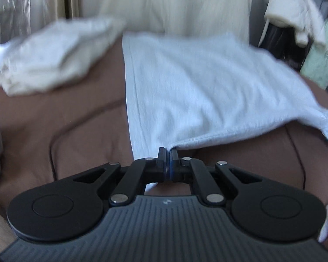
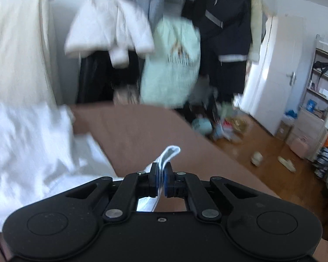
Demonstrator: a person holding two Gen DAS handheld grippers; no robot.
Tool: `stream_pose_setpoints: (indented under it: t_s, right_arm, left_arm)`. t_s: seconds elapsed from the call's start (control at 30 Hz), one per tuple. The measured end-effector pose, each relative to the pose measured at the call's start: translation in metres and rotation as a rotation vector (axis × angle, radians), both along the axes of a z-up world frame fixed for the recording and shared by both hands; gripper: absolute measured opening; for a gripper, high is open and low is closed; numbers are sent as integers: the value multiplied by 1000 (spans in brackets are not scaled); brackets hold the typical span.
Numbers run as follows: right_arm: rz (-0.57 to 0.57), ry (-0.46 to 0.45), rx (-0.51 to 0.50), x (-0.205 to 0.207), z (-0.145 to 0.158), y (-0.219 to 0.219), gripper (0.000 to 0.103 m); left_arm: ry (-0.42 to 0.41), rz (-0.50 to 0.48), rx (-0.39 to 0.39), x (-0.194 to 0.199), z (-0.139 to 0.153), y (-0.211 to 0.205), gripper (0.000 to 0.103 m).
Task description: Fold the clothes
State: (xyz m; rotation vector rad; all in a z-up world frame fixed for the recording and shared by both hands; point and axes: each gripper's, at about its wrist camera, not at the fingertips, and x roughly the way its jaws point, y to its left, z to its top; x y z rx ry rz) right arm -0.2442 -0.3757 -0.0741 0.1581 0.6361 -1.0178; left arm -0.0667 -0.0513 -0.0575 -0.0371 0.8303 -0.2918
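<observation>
A pale blue-white garment [image 1: 196, 87] lies spread on the brown bed cover [image 1: 65, 120]. My left gripper [image 1: 168, 152] is shut on its near edge, and the cloth rises to the jaws. My right gripper [image 2: 160, 168] is shut on another edge of the same pale garment [image 2: 168, 152]; a strip of cloth sticks up between the jaws. The rest of the garment [image 2: 28, 142] lies to the left in the right wrist view. Both views are blurred.
A stack of folded white clothes [image 1: 52, 59] sits at the back left of the bed. Hanging clothes [image 2: 170, 65] and a dark rack stand beyond the bed's far edge. The wooden floor [image 2: 262, 148] with scattered items and shelves [image 2: 321, 87] lies to the right.
</observation>
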Motion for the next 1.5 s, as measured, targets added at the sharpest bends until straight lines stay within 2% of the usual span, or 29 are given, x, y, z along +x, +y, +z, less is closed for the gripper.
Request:
stream_pose_setpoints:
  t_s: [0.03,0.1,0.13,0.17,0.2,0.3,0.37,0.4,0.43,0.47,0.6,0.73,0.83,0.9,0.93,1.0,1.07,1.1,1.13,1.23,1.3,1.33,1.4,1.43,1.5]
  right_arm:
    - [-7,19,13,3,-3,-2,7]
    - [-27,29,17,5,-6,-4,25]
    - [-41,24,9,3,-5,-5,41]
    - [-39,-3,5,0,-2,-4,50]
    - [-32,-38,2,-5,1,-3,50]
    - [72,-230,20,-22,12,7,51]
    - [179,-326,44,-26,16,14,52]
    - [236,-353,63,-23,17,18,52]
    - [294,-371,84,-19,17,22,53]
    - [352,-389,106,-15,17,26,55]
    - [612,-400,220,18,12,48,55]
    - [956,-471,412,58,16,78,55]
    - [1175,-356,415,93,16,129,57]
    - [1305,-255,401,116,13,163,58]
    - [1357,-175,351,125,8,185,58]
    - [1434,-49,186,130,-1,223,58]
    - [1532,30,34,122,-11,249,57]
    - [1561,65,-5,121,-15,257,57]
    - [1581,100,-29,120,-19,262,58]
    - [1582,166,39,130,-35,267,59]
    - [1572,212,62,133,-50,277,59]
    - [1563,239,44,134,-56,282,59]
    - [1536,247,-17,134,-67,289,59]
    - [1538,248,-28,133,-69,292,59]
    - [1546,245,-39,132,-72,297,59]
  left_arm:
    - [4,-2,-10,1,2,3,3]
    - [13,-5,-31,2,6,9,3]
    - [18,-7,-41,2,8,12,3]
    - [22,-8,-51,3,10,14,5]
    - [26,-10,-62,3,12,17,6]
    - [39,-15,-92,5,18,26,20]
    - [44,-14,-112,7,22,33,35]
    - [36,-4,-119,9,23,41,40]
    - [29,5,-126,11,24,49,52]
    - [21,15,-133,13,25,56,57]
    - [4,51,-156,24,29,85,55]
    - [120,-62,-88,65,22,66,55]
    - [168,-143,-25,102,11,46,55]
    - [205,-129,-23,124,-4,42,55]
    - [220,-114,-27,133,-12,41,56]
    - [237,-72,-32,142,-29,43,56]
    - [260,-54,-41,140,-41,45,56]
    - [260,-55,-42,137,-44,46,57]
    - [244,-63,-26,134,-44,44,57]
    - [213,-78,36,130,-43,33,58]
    - [208,-73,40,129,-45,30,62]
    - [209,-72,28,130,-46,30,68]
    - [230,-72,-62,134,-47,38,79]
    - [242,-69,-110,137,-48,42,79]
    - [242,-65,-146,139,-49,46,72]
